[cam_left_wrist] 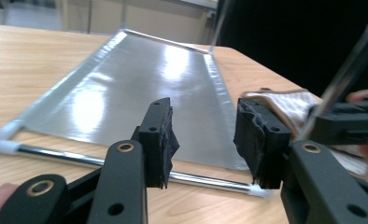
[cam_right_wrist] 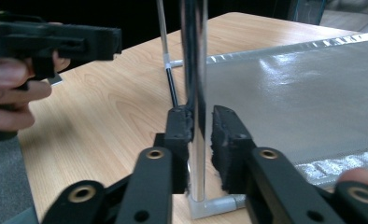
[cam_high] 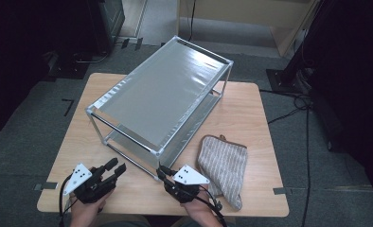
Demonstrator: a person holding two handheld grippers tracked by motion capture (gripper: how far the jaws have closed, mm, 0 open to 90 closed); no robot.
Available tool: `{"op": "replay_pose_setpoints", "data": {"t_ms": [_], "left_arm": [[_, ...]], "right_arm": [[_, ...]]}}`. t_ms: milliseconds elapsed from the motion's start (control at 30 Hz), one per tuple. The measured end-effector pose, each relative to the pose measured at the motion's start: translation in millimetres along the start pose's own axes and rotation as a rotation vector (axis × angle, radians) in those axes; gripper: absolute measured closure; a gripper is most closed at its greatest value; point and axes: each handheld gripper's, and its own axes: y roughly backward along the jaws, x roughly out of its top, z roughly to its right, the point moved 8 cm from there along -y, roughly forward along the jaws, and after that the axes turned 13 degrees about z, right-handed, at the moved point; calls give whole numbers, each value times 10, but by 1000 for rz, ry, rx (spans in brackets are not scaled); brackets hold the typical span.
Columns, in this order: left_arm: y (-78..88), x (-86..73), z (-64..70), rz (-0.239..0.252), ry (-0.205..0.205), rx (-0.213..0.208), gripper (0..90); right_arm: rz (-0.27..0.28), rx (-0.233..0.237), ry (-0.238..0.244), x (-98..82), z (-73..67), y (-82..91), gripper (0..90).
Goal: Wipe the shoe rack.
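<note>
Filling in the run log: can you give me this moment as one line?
right gripper: shut on rack's front corner post | left gripper: open, before bottom rail | striped pouch: untouched on table

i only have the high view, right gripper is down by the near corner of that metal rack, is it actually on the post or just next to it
Observer: In the right gripper view the right gripper has the rack's upright corner post between its two pads, closed in on it.
Operator: and the left one, holding anything
Observer: No. In the left gripper view the left gripper stands open with nothing between its pads, aimed at the lower shelf of the rack.
Operator: how near is it to the rack
Observer: Its tips are just short of the chrome front rail along that shelf's edge, not touching it.
Operator: anything behind the post
Observer: The striped pouch lies on the table just past it.
</note>
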Motion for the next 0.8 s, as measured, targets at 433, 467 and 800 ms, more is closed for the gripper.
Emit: {"op": "replay_pose_setpoints", "data": {"t_ms": [433,467,800], "left_arm": [[-14,123,-479,33,0,125,551],[-19,125,-497,31,-4,129,551],[-233,132,-600,16,-19,146,560]], "right_arm": [[15,-86,14,-5,201,191,817],[15,-100,16,-8,248,241,817],[34,-174,18,-30,411,503,820]]}}
